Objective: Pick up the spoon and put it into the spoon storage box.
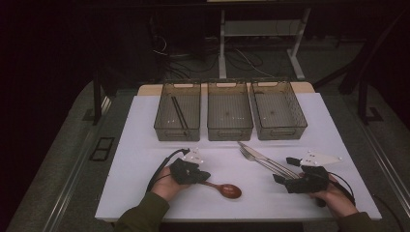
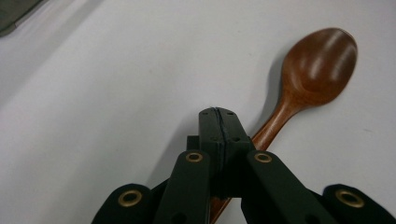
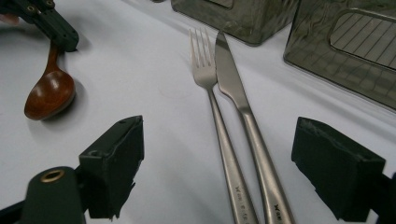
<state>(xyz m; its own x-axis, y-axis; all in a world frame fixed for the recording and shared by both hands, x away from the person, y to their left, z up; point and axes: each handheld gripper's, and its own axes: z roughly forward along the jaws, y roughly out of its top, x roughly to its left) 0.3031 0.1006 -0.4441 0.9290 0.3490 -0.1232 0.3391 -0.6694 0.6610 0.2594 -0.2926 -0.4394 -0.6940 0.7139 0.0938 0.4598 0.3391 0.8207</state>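
Note:
A brown wooden spoon [image 1: 229,190] [image 2: 317,65] [image 3: 49,93] lies on the white board near its front edge, bowl to the right. My left gripper [image 1: 203,175] [image 2: 217,114] [image 3: 65,39] is shut, jaws pressed together, its tip low over the spoon's handle; the handle runs under and beside the jaws, not between them. A steel fork [image 1: 249,155] [image 3: 203,70] and knife [image 1: 255,152] [image 3: 231,79] lie side by side at the right. My right gripper [image 1: 285,169] [image 3: 219,154] is open, one jaw on each side of their handles, touching neither.
Three smoky clear bins [image 1: 167,130] [image 1: 229,133] [image 1: 285,130] stand in a row at the back of the white board [image 1: 145,145]. The left bin holds dark chopsticks [image 1: 180,113]. Dark floor, cables and a table frame lie beyond.

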